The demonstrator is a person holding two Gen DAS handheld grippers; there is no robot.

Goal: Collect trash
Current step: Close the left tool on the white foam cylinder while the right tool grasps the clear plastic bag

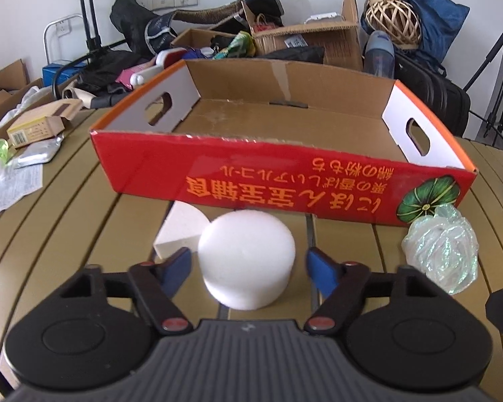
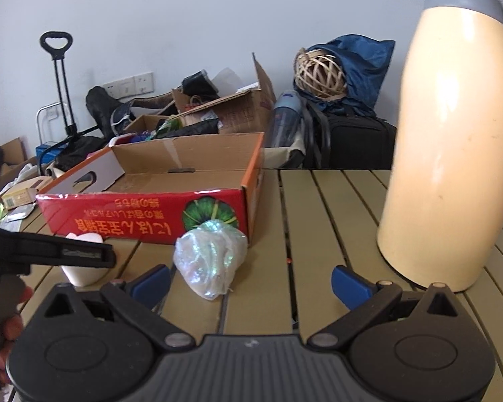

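- Foremost, left tongs (image 1: 248,269): released, blue fingertips (image 1: 176,269) spread on either side of a white foam cylinder (image 1: 246,263); a gap shows on each side, no contact visible.
- Right tongs (image 2: 251,283): released, jaws wide apart, hovering low over the slatted surface (image 2: 318,234); nothing between them.
- White foam cylinder: standing upright on the surface, just in front of the red box.
- White foam wedge (image 1: 181,231): lying flat on the surface, just behind and left of the cylinder, near the box's front wall.
- Crumpled iridescent plastic wrap (image 2: 211,258): resting on the surface at the box's front right corner, just ahead of the right tongs and nearer their left finger.
- Red cardboard box (image 1: 285,181): open top, orange lettering and a green pumpkin picture on the front wall, 2 handle cut-outs in the white side flaps; interior holds no items.
- Cream thermos jug (image 2: 449,154) with grey collar: upright on the surface, right of the right tongs.
- Small cardboard carton (image 1: 37,127), foil pouch and printed leaflet: grouped at the surface's far left.
- Background beyond the surface: cartons, bags, a woven rattan ball (image 1: 394,20), black suitcase.
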